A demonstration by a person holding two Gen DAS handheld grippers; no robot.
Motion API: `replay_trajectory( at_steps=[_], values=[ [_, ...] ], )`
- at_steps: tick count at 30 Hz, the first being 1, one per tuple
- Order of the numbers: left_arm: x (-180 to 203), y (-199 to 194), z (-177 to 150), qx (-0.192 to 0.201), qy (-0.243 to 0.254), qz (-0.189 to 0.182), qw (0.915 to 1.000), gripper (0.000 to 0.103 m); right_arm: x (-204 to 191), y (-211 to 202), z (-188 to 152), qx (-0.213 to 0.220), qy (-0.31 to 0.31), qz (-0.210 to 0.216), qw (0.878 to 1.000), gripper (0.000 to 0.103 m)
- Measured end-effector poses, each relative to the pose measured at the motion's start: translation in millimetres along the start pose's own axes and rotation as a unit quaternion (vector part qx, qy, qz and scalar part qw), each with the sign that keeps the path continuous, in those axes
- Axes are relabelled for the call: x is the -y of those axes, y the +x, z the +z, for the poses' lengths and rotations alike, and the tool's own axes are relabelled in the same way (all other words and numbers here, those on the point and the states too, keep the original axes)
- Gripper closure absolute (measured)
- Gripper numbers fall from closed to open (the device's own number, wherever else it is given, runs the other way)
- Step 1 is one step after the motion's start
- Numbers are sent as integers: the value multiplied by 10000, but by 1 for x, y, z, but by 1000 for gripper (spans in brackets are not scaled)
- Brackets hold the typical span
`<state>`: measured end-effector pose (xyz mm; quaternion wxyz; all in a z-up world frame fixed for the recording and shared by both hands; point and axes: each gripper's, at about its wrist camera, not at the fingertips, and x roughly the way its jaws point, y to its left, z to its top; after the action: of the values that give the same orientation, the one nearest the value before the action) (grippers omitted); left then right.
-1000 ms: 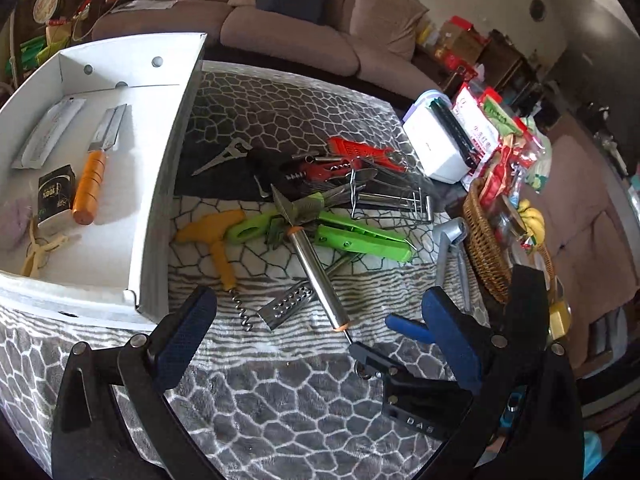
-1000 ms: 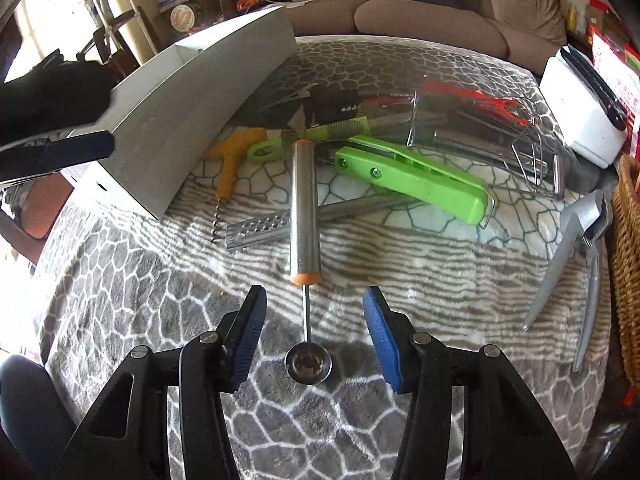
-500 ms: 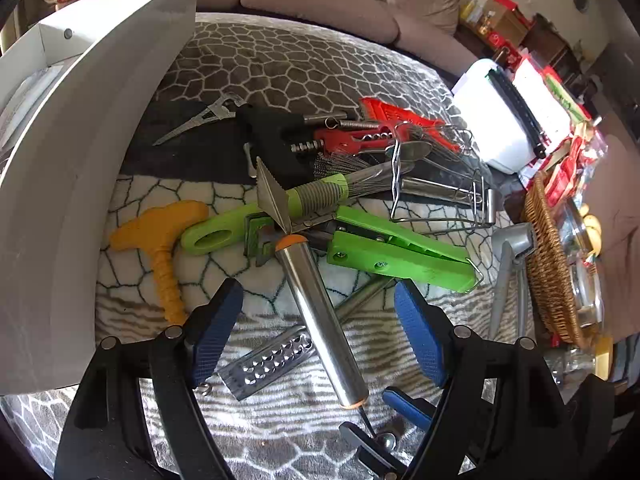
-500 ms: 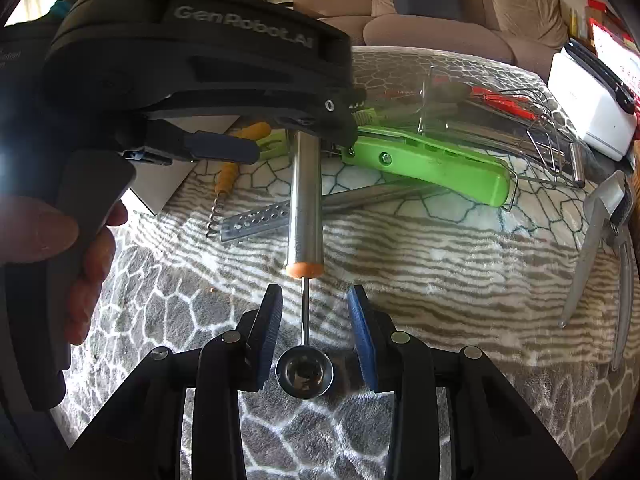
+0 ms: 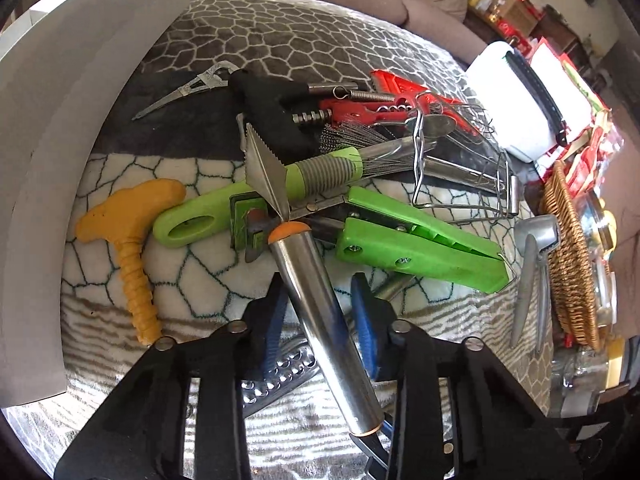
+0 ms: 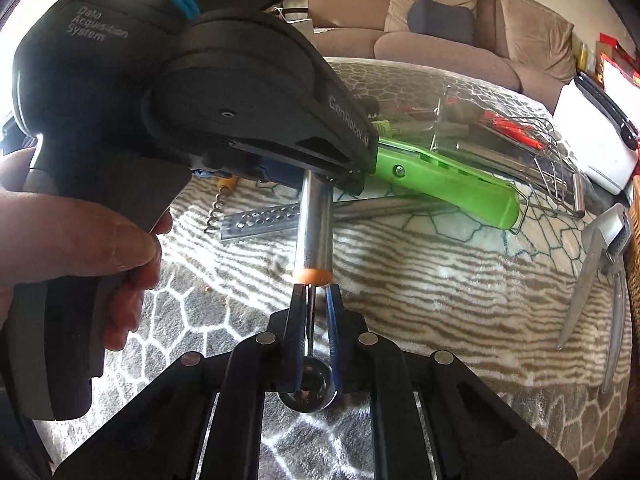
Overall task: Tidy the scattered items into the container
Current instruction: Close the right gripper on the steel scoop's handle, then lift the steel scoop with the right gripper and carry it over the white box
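**Two grippers on one steel-handled tool**

Grey and cream hexagon-patterned blanket (image 5: 168,280) covers the surface, with a brown sofa (image 6: 460,44) along the top of both views. At the left edge of the left wrist view rises the white wall of the container (image 5: 60,160); its inside is hidden from this angle.

At lower centre of that view, the left gripper (image 5: 320,320) has its blue pads narrowed around the steel-handled tool (image 5: 320,312), one pad on each side of the shiny tube; whether they press it firmly I cannot tell. The tube runs diagonally from an orange cap near mid-frame down to another orange ring at the bottom.

In the right wrist view, the right gripper (image 6: 312,312) is closed tight on the thin wire stem just below the orange ring, with the tool's small round scoop sitting between the finger bases.

Above the tool lies a heap: a yellow corkscrew (image 5: 128,248) at left, a green-handled brush (image 5: 256,200), a green clamp-like tool (image 5: 420,252), red tools (image 5: 380,108), a wire basket (image 5: 460,160). A perforated grater (image 6: 260,220) lies under the tube. A garlic press (image 5: 536,272) sits at right, beside a wicker basket (image 5: 568,264).
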<state>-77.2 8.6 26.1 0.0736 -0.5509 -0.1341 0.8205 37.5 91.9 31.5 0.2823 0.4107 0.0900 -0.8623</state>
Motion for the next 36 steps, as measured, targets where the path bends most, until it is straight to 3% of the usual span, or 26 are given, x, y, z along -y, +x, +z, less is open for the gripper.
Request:
replay_trajectory(
  at_steps=[8,15,18,19,23,27,28,29,30,36],
  values=[
    [7,-12,6,54,109,-295,9995,85,-11,-13,8,83,-290,113,9995,99],
    [15,-41,8,197,225,-466,9985,87,0,-44,22,266,382,533,9975,99],
    [16,-53,6,242,274,-447,9983,87,9,-46,28,118,769,765,9940,97],
    [16,-56,5,267,283,-432,9983,87,13,-45,28,58,958,809,9921,96],
    [12,-67,0,332,207,-531,9978,87,18,-37,19,-24,1376,1129,9840,74],
    [8,-75,-5,370,190,-562,9976,87,9,-20,10,-72,1340,980,9861,67],
    [7,-75,-6,363,179,-565,9976,87,8,-13,9,-118,1357,1017,9855,70],
    [6,-75,-7,356,149,-573,9976,87,7,-6,8,-150,1341,1032,9855,86],
    [4,-75,-7,352,112,-593,9976,87,3,-3,8,-177,1279,1035,9862,94],
    [1,-90,-1,423,169,-716,9964,87,-13,-21,28,-5,791,942,9924,97]
  ],
)
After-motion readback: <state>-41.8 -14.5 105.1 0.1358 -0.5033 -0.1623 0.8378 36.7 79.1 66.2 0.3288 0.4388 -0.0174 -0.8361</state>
